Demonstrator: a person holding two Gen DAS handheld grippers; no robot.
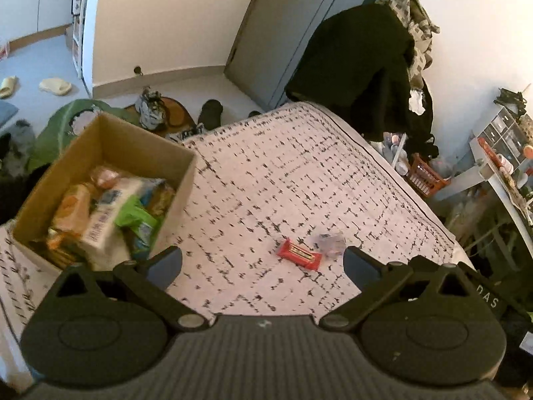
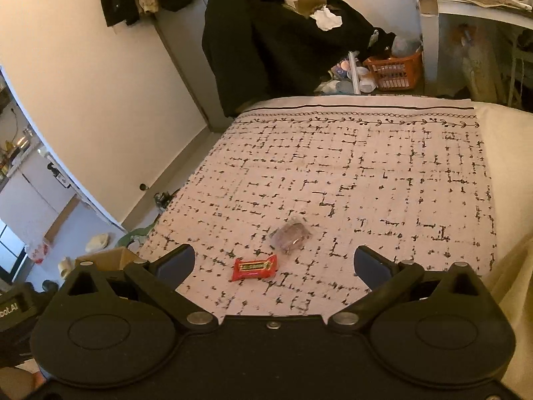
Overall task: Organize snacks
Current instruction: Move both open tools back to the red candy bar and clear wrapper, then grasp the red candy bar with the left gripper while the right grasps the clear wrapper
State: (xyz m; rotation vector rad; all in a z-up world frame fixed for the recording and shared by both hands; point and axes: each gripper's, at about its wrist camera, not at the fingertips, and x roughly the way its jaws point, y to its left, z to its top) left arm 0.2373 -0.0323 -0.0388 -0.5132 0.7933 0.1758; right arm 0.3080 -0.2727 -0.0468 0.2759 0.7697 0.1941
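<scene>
A red snack bar lies on the patterned bedspread. Just beyond it rests a small clear packet with something dark inside. A cardboard box at the left of the left wrist view holds several snack packs. My left gripper is open and hovers just short of the red bar, with nothing between its fingers. My right gripper is open too, and the red bar lies between its fingertips in that view, lower on the bed.
A dark coat hangs over a chair at the bed's far end. An orange basket and clutter sit on the floor by a desk. Shoes and slippers lie on the floor at left.
</scene>
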